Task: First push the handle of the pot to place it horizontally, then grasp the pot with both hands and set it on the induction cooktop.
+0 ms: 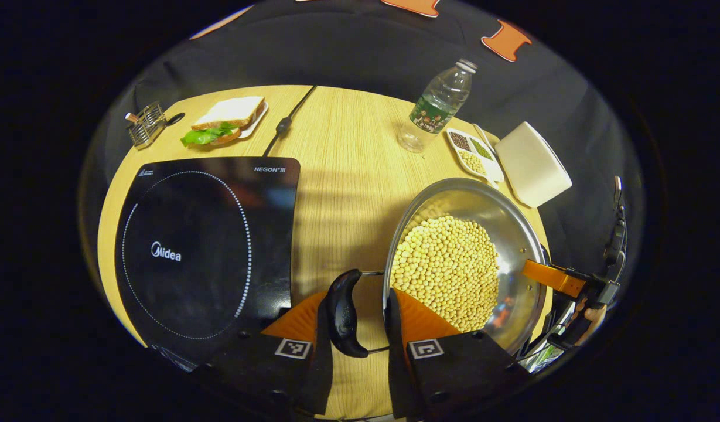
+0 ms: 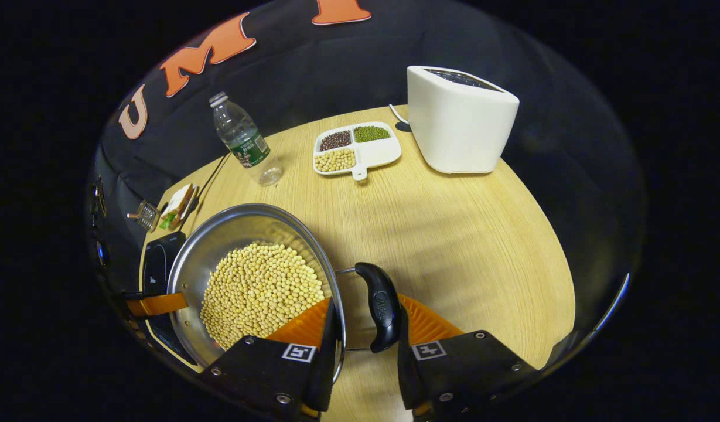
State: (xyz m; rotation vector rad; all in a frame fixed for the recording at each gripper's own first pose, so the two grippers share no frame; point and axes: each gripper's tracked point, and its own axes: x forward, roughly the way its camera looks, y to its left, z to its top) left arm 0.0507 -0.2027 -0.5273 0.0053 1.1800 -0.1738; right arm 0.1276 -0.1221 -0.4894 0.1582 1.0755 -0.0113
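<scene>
A steel pot (image 1: 477, 246) full of pale beans sits ahead-right of the left gripper (image 1: 357, 316), whose fingers flank its black handle (image 1: 343, 313). The black cooktop (image 1: 201, 246) lies flat ahead-left.

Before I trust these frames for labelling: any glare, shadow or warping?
Left gripper view: table edge bows from fisheye, a shadow darkens the wood beside the pot. Right gripper view: reflections glint on the pot wall; beans stay sharp.

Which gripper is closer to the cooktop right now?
Left. The left gripper straddles the pot handle on the side facing the cooktop, which lies just beside its finger. The right gripper straddles the opposite handle, with the whole pot between it and the cooktop.
</scene>
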